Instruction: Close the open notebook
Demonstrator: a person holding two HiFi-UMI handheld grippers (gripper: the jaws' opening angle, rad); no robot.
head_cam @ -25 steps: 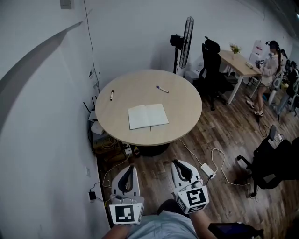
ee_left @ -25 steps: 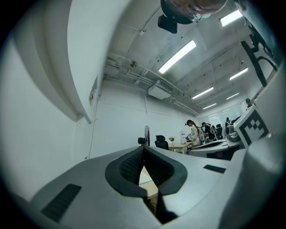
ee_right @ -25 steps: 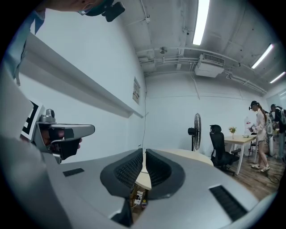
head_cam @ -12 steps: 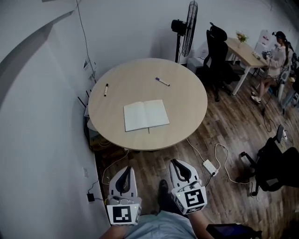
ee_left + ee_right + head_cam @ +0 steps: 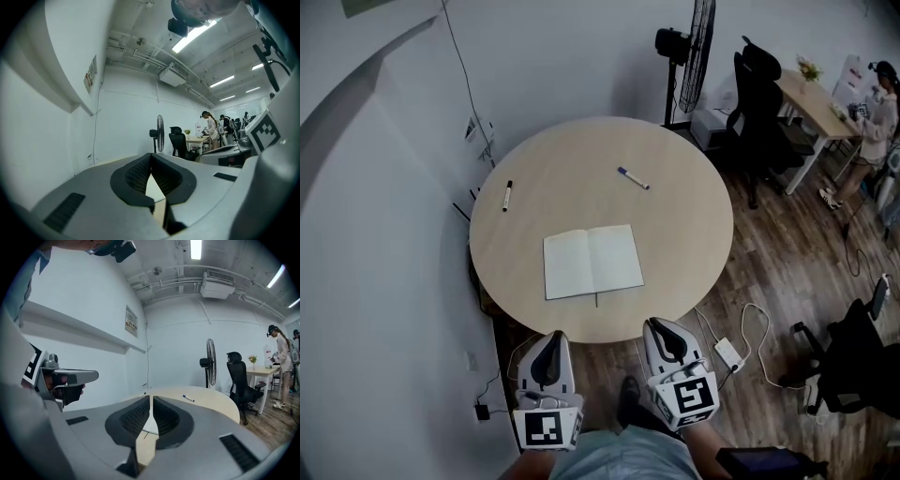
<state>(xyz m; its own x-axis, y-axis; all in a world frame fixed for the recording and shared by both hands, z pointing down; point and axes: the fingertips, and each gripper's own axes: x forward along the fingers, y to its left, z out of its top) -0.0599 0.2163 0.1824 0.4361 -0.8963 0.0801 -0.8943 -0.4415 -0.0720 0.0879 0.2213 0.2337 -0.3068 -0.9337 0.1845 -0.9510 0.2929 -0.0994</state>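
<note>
A round, pale bench (image 5: pixel 684 225) is seen from above, set close to a white wall on a dark wood floor (image 5: pixel 787 272). The open notebook (image 5: pixel 592 262) is laid flat on the near half of the bench, slightly left of centre, with both blank pages turned up. A black marker (image 5: pixel 507 195) is placed by the left rim. A blue-capped marker (image 5: pixel 633 178) is placed on the far half, right of centre. Both markers are well apart from the notebook.

The left tongs (image 5: pixel 551 339) and the right tongs (image 5: pixel 663 328) are held side by side at the bench's near rim, pointed toward the notebook and well short of it. The jaws of the left tongs are pressed together, with nothing between them. The jaws of the right tongs are drawn together as well, and nothing is held in them.

A white power strip (image 5: pixel 729 353) with its cable is seen on the floor, just right of the right tongs. At the far right, a standing fan (image 5: pixel 698 42) and a black office chair (image 5: pixel 759 94) are seen, and a person (image 5: pixel 881 103) is standing beyond them.
</note>
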